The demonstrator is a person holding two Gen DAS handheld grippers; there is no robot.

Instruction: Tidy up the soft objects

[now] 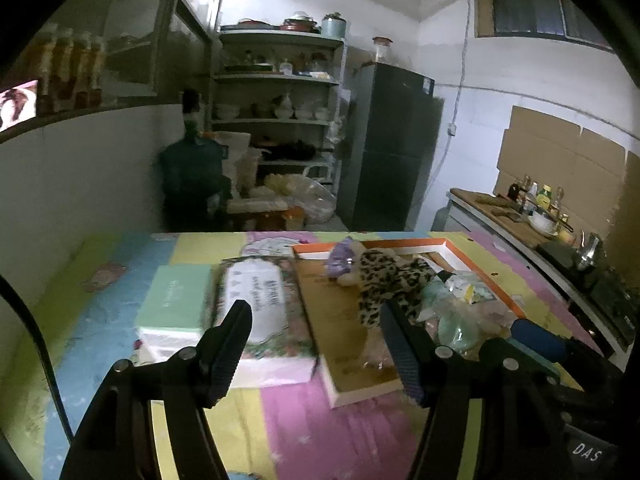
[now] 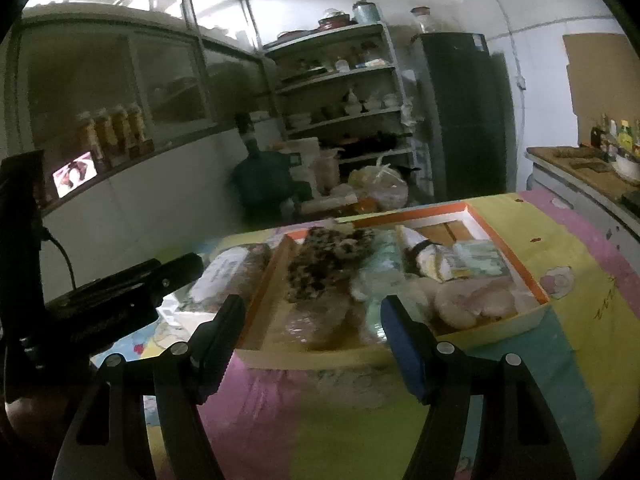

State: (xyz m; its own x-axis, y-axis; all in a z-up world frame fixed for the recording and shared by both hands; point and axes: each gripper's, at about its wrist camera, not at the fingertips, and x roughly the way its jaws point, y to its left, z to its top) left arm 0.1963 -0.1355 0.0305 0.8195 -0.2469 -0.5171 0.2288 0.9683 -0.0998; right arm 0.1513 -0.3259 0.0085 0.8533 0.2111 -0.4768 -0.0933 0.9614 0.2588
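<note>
Hovering both spread, empty claws, left claw [image 1: 316, 328] and right claw [image 2: 312, 320], we are sizing up the leopard plush [image 1: 384, 280] lying in the orange-rimmed box [image 1: 516, 306], likely lowering next to pinch it.

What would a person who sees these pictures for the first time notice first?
Most likely the orange-rimmed tray on the pastel patchwork cloth, heaped with soft things: a leopard-print plush lies on top, with a purple soft item at its far end. Left of the tray lie a floral-covered box and a mint green box. In front, the left gripper and the right gripper are both open and hold nothing.
</note>
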